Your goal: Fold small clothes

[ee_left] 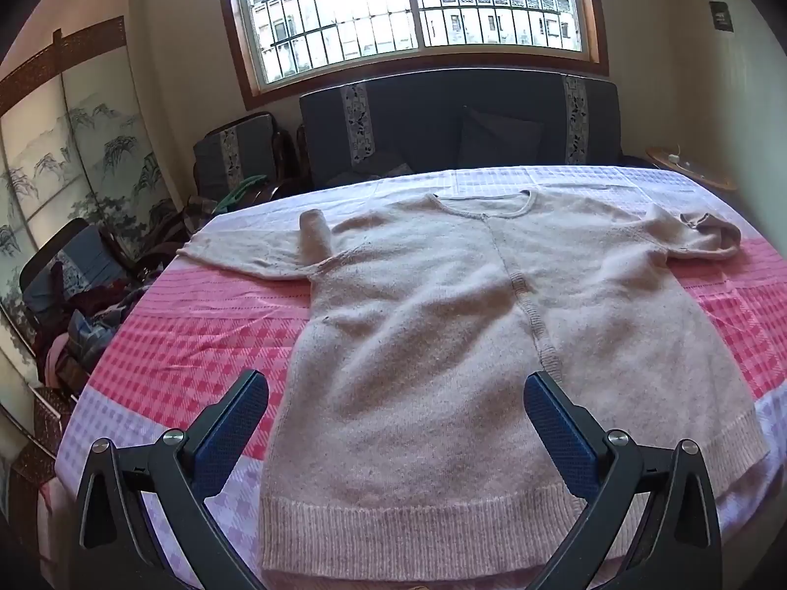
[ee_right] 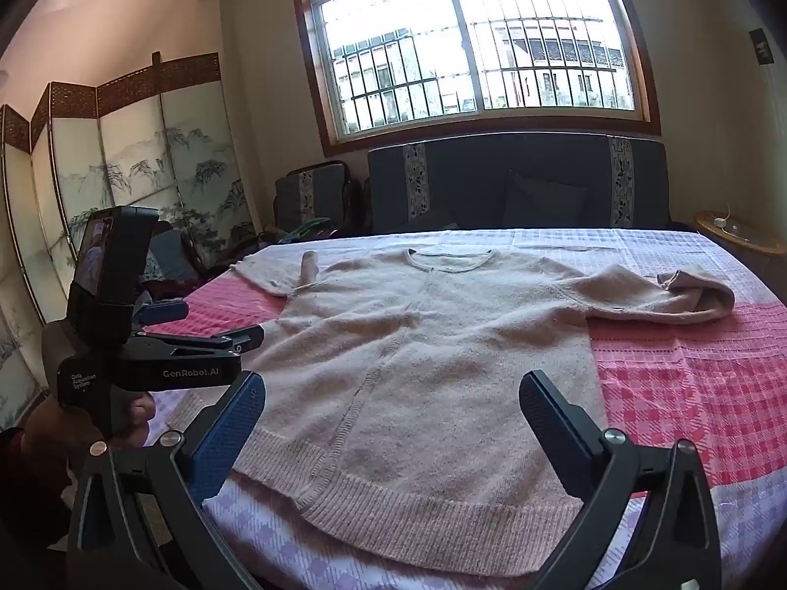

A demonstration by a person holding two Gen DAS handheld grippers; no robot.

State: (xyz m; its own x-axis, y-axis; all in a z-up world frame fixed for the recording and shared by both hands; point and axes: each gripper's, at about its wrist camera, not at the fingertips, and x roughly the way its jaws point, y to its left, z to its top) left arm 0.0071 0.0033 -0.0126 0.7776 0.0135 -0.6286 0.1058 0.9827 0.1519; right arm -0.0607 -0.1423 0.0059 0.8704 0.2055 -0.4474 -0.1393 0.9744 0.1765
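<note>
Right now the sweater (ee_left: 442,344) lies flat and face up on the checked bedcover (ee_left: 196,334), neck toward 12 o'clock, hem nearest the cameras. Its sleeve at 10 o'clock (ee_left: 256,250) has a fold standing up near the shoulder; the sleeve at 2 o'clock (ee_left: 698,236) ends in a turned-over cuff. Both grippers hover just short of the hem, touching nothing. The left gripper (ee_left: 396,423) has its jaws wide apart, and so does the right gripper (ee_right: 393,423); neither holds cloth.

No fold looks started, so the step in hand is probably the first sleeve fold. To do it well, I would flatten the raised fold at 10 o'clock first, then pinch each sleeve near its cuff and lay it across the chest, keeping the side edges straight. The knit looks soft and thick, so a shallow pinch may slip; take a full bite, and lift low so the body does not drag across the bedcover.
</note>
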